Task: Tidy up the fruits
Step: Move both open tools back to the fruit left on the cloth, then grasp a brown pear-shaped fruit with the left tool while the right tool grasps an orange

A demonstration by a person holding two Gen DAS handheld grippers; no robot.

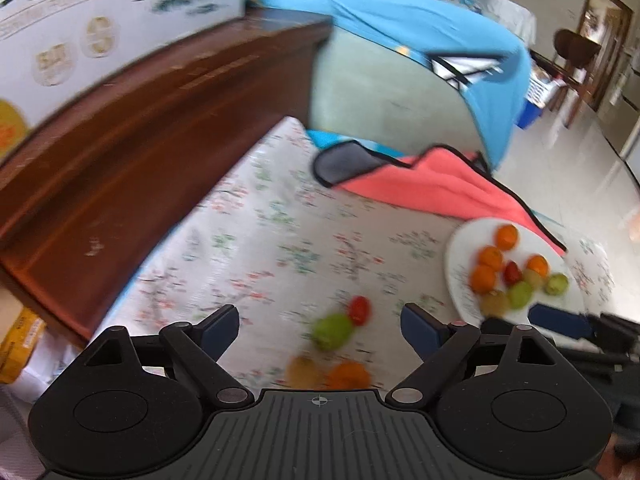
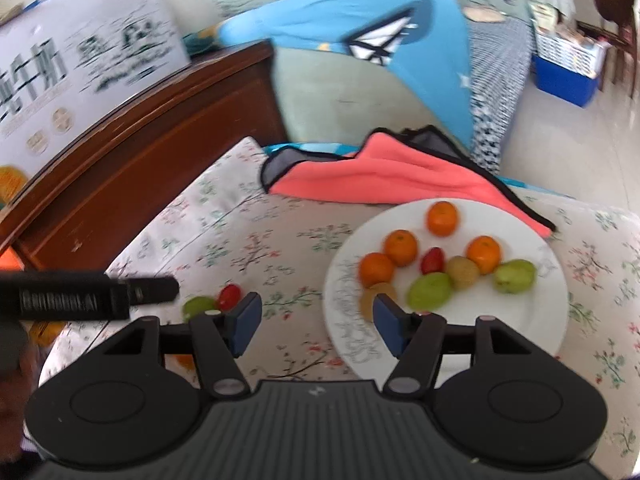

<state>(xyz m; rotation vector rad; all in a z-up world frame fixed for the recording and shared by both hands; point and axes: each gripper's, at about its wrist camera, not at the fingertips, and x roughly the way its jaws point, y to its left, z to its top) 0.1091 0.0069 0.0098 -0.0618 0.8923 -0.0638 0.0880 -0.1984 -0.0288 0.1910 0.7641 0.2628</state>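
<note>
Left gripper (image 1: pixel 320 330) hovers with jaws spread wide and empty; a green fruit (image 1: pixel 333 331) and red fruit (image 1: pixel 359 310) lie on the floral cloth (image 1: pixel 260 240) just ahead between them. Right gripper (image 2: pixel 316 326), jaws half apart, holds nothing, its right jaw over the white plate (image 2: pixel 532 320) of fruit.

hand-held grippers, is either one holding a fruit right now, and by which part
Nothing is held. The left hand-held gripper and the right hand-held gripper both stand open with nothing between their pads; the fruit lies on the cloth and the plate.
</note>
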